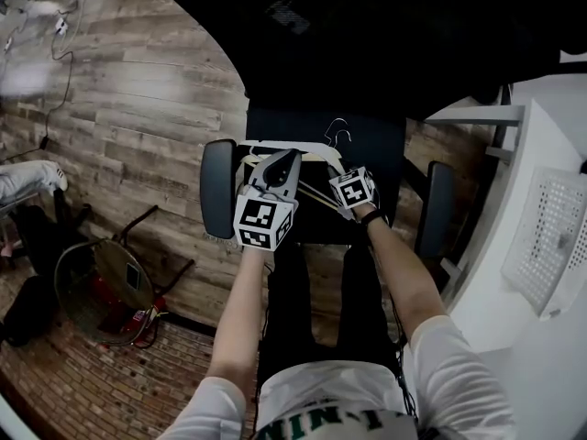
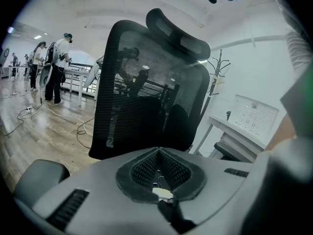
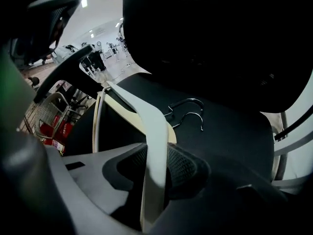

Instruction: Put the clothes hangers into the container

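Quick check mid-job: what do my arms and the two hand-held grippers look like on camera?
Both hand-held grippers, left and right, have smooth grey shells with dark, mesh-textured pads inside. Each carries a white cube printed with black square markers, left and right. No cables show on them. The person wears white short sleeves and a black band on the right wrist.

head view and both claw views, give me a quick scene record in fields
surface: black office chair seat
hangers: pale hangers lying on the seat, metal hooks pointing at the backrest
left claw: shut, nothing between the jaws
right claw: shut on one hanger arm
container: white perforated basket on the white table at right, no hanger seen in it
task state: not yet moved
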Demonstrator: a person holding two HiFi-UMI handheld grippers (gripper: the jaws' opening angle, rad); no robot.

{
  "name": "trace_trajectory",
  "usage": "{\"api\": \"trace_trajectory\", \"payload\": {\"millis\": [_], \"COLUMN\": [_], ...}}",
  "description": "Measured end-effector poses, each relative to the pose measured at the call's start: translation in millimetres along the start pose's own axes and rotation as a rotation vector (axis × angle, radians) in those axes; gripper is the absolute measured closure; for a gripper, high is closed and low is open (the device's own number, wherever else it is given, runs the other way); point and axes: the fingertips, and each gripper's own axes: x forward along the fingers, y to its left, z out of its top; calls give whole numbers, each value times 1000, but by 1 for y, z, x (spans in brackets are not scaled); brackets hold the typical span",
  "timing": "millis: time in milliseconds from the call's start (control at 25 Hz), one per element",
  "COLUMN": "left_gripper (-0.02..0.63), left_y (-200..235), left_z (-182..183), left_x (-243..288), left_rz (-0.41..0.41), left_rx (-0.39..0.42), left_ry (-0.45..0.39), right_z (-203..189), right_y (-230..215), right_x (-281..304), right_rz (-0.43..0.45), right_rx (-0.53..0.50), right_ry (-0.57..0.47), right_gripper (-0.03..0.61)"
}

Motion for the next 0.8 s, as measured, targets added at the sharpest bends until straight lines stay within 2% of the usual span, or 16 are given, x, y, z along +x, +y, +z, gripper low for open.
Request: {"api": "trace_trajectory", "payload": {"millis": [120, 360, 640, 800], "left_gripper": [601, 601, 601, 601], "left_y": [0, -13, -45, -70], "left_z": [4, 26, 66, 85], "left_x": [-3, -19, -50, -71], "left_rz": [2, 13, 12, -21], "left_rx": [-2, 8, -7, -1], "left_ry": [-2, 6, -19, -22], "right_z": [-2, -9, 14, 31], "right_y": [2, 1, 1, 0], "right_x": [-6, -50, -132, -185], "right_rz": [-17, -50, -113, -157], "right_rx": [-12, 51, 37, 38], "right_ry": [18, 43, -8, -73], "right_gripper": [442, 442, 442, 441]}}
